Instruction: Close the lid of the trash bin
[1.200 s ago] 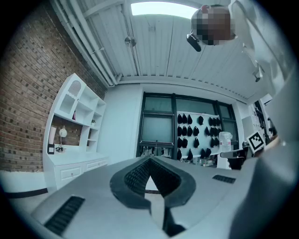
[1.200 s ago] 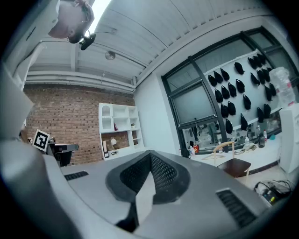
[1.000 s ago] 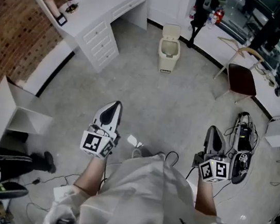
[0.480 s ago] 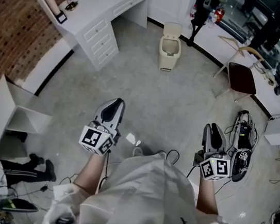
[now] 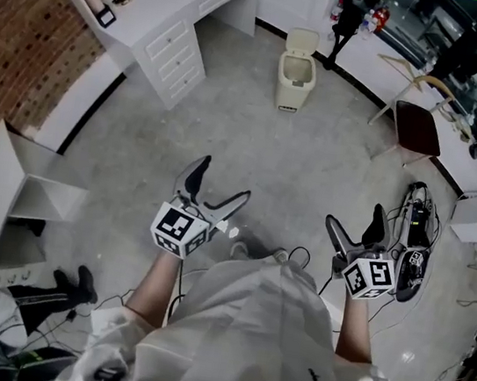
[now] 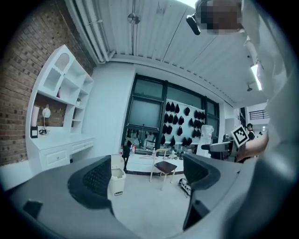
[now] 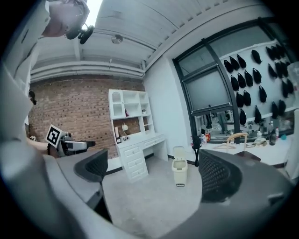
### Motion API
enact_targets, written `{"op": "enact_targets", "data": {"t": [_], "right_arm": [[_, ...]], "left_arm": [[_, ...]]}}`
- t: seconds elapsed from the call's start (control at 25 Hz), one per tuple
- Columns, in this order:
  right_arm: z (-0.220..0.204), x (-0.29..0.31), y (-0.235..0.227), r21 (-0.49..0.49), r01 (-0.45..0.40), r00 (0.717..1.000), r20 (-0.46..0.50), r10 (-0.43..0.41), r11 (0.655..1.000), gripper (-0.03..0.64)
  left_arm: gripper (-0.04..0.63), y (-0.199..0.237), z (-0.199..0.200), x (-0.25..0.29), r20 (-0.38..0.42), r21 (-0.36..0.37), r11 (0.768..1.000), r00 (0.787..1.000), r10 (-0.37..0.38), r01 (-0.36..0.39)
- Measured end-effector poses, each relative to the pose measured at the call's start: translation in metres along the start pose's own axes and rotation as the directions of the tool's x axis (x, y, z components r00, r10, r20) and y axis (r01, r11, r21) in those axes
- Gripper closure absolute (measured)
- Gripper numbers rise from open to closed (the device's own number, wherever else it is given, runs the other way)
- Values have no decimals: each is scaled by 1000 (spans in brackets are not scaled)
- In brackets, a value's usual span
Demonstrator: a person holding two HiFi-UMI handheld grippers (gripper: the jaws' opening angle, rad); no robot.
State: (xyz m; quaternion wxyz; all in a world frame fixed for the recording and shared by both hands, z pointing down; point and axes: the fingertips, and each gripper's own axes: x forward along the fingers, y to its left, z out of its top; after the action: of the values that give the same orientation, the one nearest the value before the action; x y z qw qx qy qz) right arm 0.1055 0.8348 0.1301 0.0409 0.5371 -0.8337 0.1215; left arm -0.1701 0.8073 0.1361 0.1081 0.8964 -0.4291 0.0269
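My own shirt (image 5: 261,339) fills the bottom of the head view and hides the floor under me and most of both arms. At the lower left edge a person (image 5: 38,284) is cut off; I see only dark trouser legs and shoes. In the left gripper view the near jaw covers the left side of the trash bin (image 6: 117,179), and I cannot tell what is inside the bin from any view. There is a small dark mark low on its front, too small to make out.

My left hand-held gripper (image 5: 222,183) and my right hand-held gripper (image 5: 356,219) have both just been opening. Their jaws now stand spread wide, with only bare floor between them in each gripper view.

The trash bin (image 5: 295,77) is small and cream-coloured. It stands on the grey floor near the far wall, between the white surface (image 5: 171,20) with drawers and a chair (image 5: 416,130), well apart from both grippers. Its lid (image 5: 302,40) stands raised at the back, leaving the mouth open. In the right gripper view the bin (image 7: 179,172) shows whole between the jaws, far off, with the lid (image 7: 179,152) upright.
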Motion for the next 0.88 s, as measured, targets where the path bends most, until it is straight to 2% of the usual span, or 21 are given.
{"op": "enact_targets", "data": {"t": [0.52, 0.88], "right_arm": [[-9, 27, 8, 24, -10, 999, -41, 10, 1000, 28], [-1, 75, -25, 49, -36, 999, -14, 37, 998, 28]], "left_arm": [[140, 33, -16, 7, -28, 16, 1000, 999, 26, -25], [140, 57, -4, 56, -23, 22, 998, 998, 52, -52]]}}
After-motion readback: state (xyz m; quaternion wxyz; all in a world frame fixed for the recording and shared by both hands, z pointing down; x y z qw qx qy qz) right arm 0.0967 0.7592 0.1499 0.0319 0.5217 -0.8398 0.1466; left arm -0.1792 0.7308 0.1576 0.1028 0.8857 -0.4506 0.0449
